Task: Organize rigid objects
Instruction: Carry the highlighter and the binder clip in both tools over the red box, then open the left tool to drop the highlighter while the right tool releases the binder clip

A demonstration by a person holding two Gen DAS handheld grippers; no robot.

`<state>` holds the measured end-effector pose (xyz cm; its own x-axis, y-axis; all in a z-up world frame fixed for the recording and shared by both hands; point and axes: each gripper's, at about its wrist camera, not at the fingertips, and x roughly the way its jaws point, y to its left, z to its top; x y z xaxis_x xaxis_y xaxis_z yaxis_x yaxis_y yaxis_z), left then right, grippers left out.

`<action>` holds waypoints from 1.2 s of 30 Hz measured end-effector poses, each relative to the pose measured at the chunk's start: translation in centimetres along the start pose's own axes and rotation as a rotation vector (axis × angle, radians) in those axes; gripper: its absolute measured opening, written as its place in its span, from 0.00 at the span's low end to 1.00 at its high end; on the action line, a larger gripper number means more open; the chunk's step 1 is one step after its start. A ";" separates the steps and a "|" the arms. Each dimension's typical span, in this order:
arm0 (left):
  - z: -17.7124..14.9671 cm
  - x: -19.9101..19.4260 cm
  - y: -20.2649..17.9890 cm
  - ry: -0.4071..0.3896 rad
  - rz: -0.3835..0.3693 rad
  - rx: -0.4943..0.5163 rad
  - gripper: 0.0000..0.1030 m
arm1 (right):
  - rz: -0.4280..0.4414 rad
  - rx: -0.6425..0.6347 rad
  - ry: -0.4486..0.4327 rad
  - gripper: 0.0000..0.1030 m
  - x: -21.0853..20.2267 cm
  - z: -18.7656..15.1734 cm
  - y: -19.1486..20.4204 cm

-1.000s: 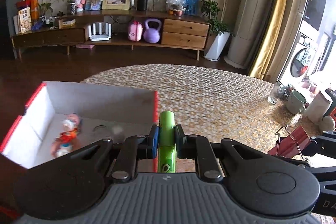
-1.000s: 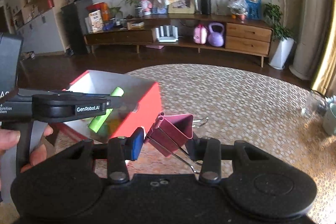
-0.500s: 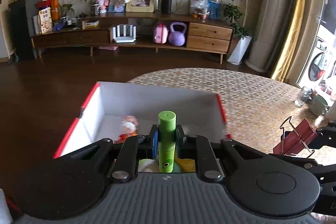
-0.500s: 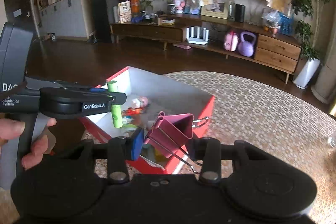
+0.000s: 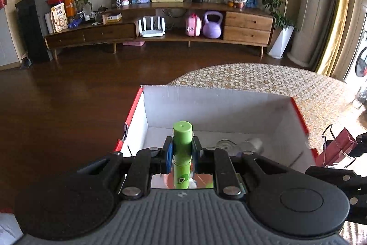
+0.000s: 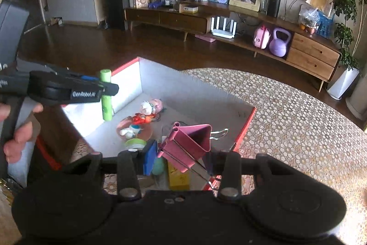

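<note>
- Green tube [image 5: 182,148]: upright, clamped between the blue pads of the left claw [image 5: 182,154], held above the near-left part of the box [image 5: 215,105].
- Pink binder clip [image 6: 190,144]: pinched in the right claw [image 6: 177,156], tilted, wire handles pointing right, above the box's near edge.
- Box: red outside, white inside, open top, on the patterned tabletop [image 6: 298,121].
- Box contents: doll figure [image 6: 142,116], yellow block [image 6: 179,176], other small items too unclear to name.
- Left hand [image 6: 16,130]: grips the left claw's handle.
</note>
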<state>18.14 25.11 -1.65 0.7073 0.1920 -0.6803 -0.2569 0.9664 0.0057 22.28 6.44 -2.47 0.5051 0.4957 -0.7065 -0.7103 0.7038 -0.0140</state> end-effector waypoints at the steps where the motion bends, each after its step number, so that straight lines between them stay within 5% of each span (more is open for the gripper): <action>1: 0.2 0.6 0.2 0.010 -0.002 0.003 0.16 | -0.002 -0.005 0.009 0.40 0.5 -0.1 0.0; 21: 1.1 8.5 0.2 0.159 0.099 0.151 0.16 | -0.032 -0.109 0.148 0.40 7.5 -0.6 1.7; 36: 1.3 11.2 -0.2 0.302 0.109 0.167 0.16 | -0.047 -0.104 0.150 0.44 8.1 -0.9 2.0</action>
<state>26.97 27.30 -8.30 0.4493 0.2601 -0.8547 -0.1908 0.9625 0.1927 24.51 11.37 -8.87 0.4660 0.3766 -0.8006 -0.7383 0.6642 -0.1172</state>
